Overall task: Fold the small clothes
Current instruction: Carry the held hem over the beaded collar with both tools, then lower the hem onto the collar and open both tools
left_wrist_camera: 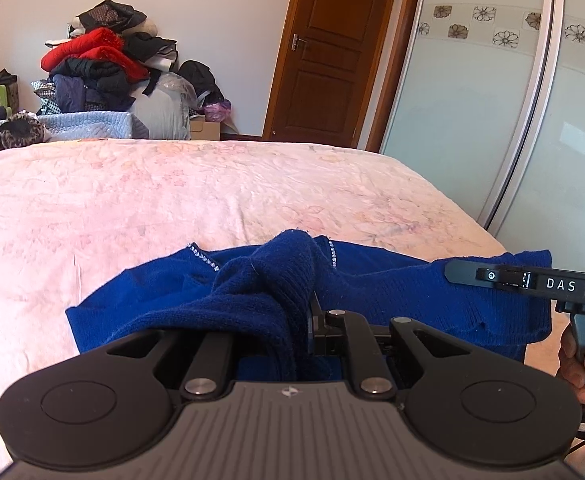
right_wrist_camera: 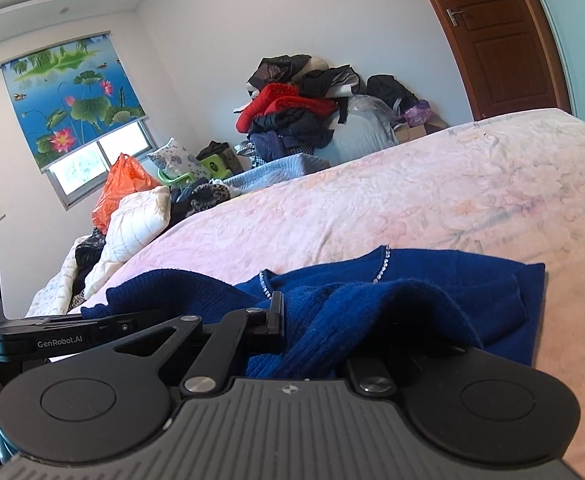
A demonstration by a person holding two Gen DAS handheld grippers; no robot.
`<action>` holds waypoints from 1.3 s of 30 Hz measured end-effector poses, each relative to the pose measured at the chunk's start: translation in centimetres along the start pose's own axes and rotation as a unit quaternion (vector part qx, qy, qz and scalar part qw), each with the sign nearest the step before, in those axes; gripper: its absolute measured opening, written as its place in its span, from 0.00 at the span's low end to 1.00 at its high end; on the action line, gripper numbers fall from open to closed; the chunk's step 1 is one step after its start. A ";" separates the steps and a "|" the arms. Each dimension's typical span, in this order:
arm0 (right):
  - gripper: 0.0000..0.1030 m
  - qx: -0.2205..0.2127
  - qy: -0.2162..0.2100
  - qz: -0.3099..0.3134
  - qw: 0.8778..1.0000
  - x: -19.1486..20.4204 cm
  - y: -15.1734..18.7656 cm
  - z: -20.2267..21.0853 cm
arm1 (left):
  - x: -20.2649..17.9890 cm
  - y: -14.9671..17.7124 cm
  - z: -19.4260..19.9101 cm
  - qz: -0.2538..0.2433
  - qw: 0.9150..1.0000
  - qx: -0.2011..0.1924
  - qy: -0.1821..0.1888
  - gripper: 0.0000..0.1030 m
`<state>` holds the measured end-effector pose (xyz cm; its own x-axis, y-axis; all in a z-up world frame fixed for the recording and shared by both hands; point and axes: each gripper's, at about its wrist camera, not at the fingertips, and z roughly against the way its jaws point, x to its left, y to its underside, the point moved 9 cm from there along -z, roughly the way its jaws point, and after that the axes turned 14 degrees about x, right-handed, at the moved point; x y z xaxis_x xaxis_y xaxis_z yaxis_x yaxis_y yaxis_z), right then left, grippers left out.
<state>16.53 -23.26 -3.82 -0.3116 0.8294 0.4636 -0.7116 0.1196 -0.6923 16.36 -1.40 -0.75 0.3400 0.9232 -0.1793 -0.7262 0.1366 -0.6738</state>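
Note:
A dark blue knit sweater (left_wrist_camera: 392, 280) with a rhinestone neckline lies on the near edge of the pink bed (left_wrist_camera: 212, 192). My left gripper (left_wrist_camera: 292, 316) is shut on a bunched fold of the sweater, which drapes over its left finger. My right gripper (right_wrist_camera: 316, 320) is shut on another bunch of the same sweater (right_wrist_camera: 452, 276), which hides its right finger. The right gripper's body also shows in the left wrist view (left_wrist_camera: 532, 284), held by a hand at the sweater's right end. The left gripper's body shows in the right wrist view (right_wrist_camera: 72, 336), at the left.
A tall pile of clothes (left_wrist_camera: 104, 64) stands against the far wall beyond the bed. A wooden door (left_wrist_camera: 324, 48) and a sliding glass wardrobe (left_wrist_camera: 492, 120) are to the right. Pillows and an orange bag (right_wrist_camera: 120, 188) lie at the bed's left, under a window.

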 end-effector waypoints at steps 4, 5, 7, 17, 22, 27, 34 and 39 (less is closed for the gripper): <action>0.09 -0.003 0.006 0.000 1.000 -0.5 -0.9 -0.8 | 0.4 -0.9 -0.8 -0.004 1.000 0.003 -0.003 0.13; 0.09 -0.002 0.008 0.000 1.000 -0.7 -1.1 -1.0 | 0.5 -1.1 -1.1 -0.002 1.000 0.006 -0.001 0.13; 0.09 0.001 0.012 0.001 1.000 -1.1 -1.6 -1.7 | 1.0 -1.6 -1.9 0.005 1.000 0.014 0.004 0.13; 0.10 0.049 0.026 -0.028 0.998 -4.5 -2.0 -7.4 | 3.2 -2.6 -7.9 0.024 0.997 0.075 -0.005 0.14; 0.15 0.076 0.024 -0.055 0.995 -6.3 -1.1 -10.1 | 4.3 -2.0 -10.1 0.050 0.994 0.100 -0.020 0.15; 0.16 0.087 0.025 -0.064 0.994 -7.2 -0.6 -11.1 | 4.4 -1.8 -10.8 0.049 0.993 0.108 -0.029 0.15; 0.27 0.094 0.025 -0.065 0.993 -7.6 -0.2 -11.3 | 4.6 -1.8 -11.1 0.058 0.992 0.112 -0.024 0.15; 0.47 0.104 0.010 -0.070 0.992 -7.4 0.4 -10.3 | 5.3 -1.8 -10.5 0.079 0.990 0.113 0.015 0.26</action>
<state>25.02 -23.78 -13.23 -0.1902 0.8236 0.5343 -0.8624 0.1199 -0.4919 25.74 -0.54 -8.00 0.2274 0.9286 -0.2931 -0.8857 0.0722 -0.4585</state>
